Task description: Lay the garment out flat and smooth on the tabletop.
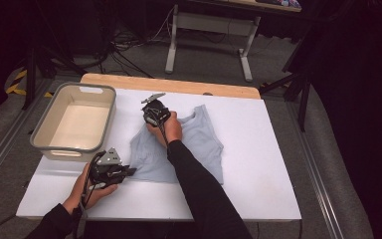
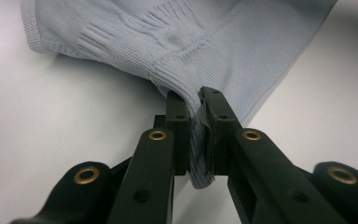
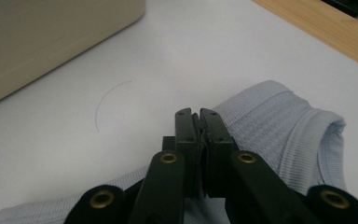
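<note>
Two tools clamp one garment on the white surface (image 1: pixel 258 149)

The pale blue ribbed knit top (image 1: pixel 199 144) lies spread beside the beige plastic bin (image 1: pixel 40 134) — the left tool (image 2: pixel 193 105) is pinched on its near corner, the right tool (image 3: pixel 198 122) is closed on its far edge near the strap.

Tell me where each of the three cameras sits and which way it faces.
High view: above the person's side, looking forward and down on the table, tub and garment; both forearms, left gripper, right gripper.
Left gripper view: rides on the left gripper, looking along its jaws, pinched on the garment's hem.
Right gripper view: rides on the right gripper, facing the tub; jaws pinch the garment.
All three share the garment.
</note>
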A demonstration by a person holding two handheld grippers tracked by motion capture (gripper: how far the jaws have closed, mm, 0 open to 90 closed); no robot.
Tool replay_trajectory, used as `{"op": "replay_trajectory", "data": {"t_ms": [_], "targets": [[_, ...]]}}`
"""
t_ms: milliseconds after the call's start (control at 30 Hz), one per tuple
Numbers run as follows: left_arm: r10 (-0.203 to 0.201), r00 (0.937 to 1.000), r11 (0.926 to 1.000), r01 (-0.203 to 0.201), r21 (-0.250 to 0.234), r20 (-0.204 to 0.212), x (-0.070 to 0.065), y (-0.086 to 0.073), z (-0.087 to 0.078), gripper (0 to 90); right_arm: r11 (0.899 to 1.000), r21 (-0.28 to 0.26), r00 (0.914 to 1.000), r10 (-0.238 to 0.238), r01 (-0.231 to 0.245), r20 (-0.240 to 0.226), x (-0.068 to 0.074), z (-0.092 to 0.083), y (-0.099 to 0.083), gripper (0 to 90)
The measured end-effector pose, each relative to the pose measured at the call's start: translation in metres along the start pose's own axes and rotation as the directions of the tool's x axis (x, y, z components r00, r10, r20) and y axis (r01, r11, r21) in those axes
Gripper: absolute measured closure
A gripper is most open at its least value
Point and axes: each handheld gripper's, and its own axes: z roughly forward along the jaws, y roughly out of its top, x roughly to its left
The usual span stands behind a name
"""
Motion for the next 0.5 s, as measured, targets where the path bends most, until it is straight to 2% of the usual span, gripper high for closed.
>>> {"op": "replay_trajectory", "data": {"t_ms": [233,267,300,500], "targets": [[-0.014,0.9999,0.9993,0.014,-0.035,0.003,0.0,0.002,-0.011,82.3,0.999,-0.028,0.9997,-0.023,0.023,-0.008,0.006,-0.003,0.005,87.3],[-0.017,0.9998,0.999,0.018,-0.042,0.006,0.001,0.003,-0.013,82.3,0.998,-0.031,0.9981,-0.06,0.06,0.013,0.009,-0.005,0.008,87.3],[-0.022,0.9997,0.9984,0.022,-0.051,0.009,0.002,0.003,-0.016,82.3,0.997,-0.033,0.9976,-0.067,0.068,0.014,0.01,-0.005,0.009,87.3],[-0.017,0.9998,0.9973,0.017,-0.071,-0.004,0.004,0.005,-0.027,82.4,0.995,-0.074,0.9981,-0.061,0.061,-0.008,0.011,-0.012,0.019,87.3]]}}
